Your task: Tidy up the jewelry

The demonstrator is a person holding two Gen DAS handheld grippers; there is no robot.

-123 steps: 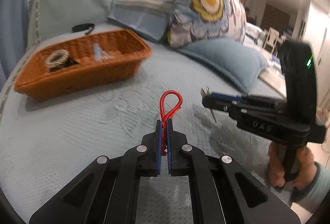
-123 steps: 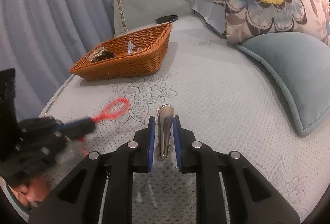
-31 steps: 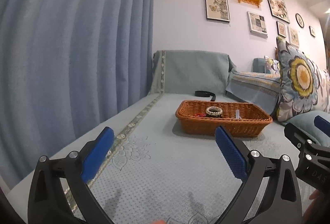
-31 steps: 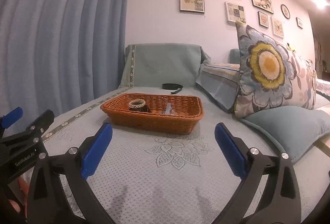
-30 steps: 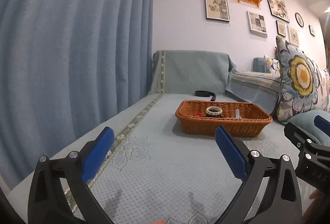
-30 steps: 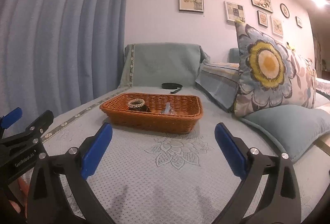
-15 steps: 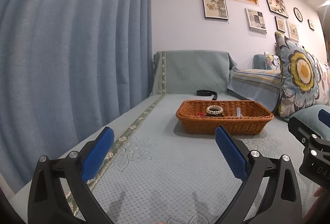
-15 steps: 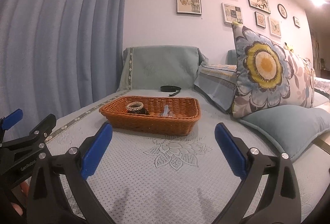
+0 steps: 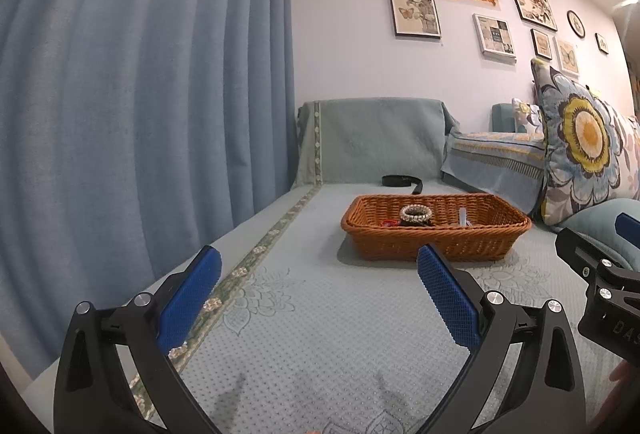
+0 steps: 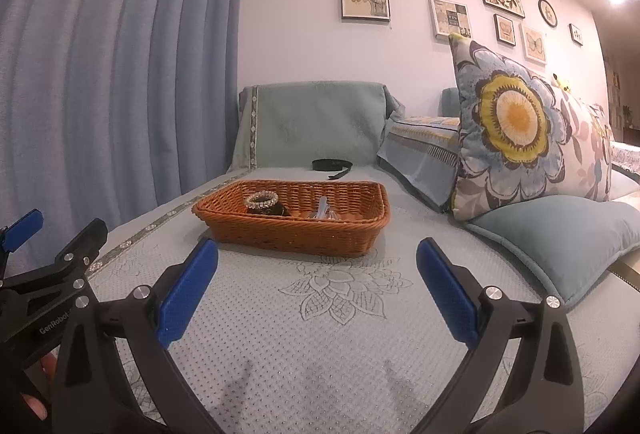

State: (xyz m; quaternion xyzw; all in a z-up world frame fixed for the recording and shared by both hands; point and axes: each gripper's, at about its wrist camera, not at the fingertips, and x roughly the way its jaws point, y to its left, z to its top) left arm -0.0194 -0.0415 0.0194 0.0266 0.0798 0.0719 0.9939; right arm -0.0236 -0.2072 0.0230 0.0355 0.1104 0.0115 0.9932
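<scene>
Both tools are released and carry nothing: the left gripper (image 9: 318, 284) and the right gripper (image 10: 316, 274) each hold their blue pads spread wide, low over the quilted sofa cover (image 10: 340, 334) and well back from the wicker basket (image 10: 294, 226). Judging from that stance, they sit idle because the jewelry is already gathered; no loose piece shows on the cover in either view

The jewelry lies inside the basket, which stands at about 12 o'clock from the right gripper and about 1 o'clock from the left. A beaded bracelet (image 10: 262, 199) rests on a dark object at the left of the basket, a small clear piece (image 10: 322, 210) lies toward its middle, and a scrap of red (image 9: 389, 223) shows just beside the bracelet in the left view

Behind the basket, at 12 o'clock, a black strap (image 10: 332, 166) lies on the seat, apart from the wicker. The flowered pillow (image 10: 520, 130) and a plain blue cushion (image 10: 560, 230) fill the 2 to 3 o'clock side, and the curtain (image 10: 120, 74) hangs at 9 to 10 o'clock. Nothing stands between the grippers and the basket
</scene>
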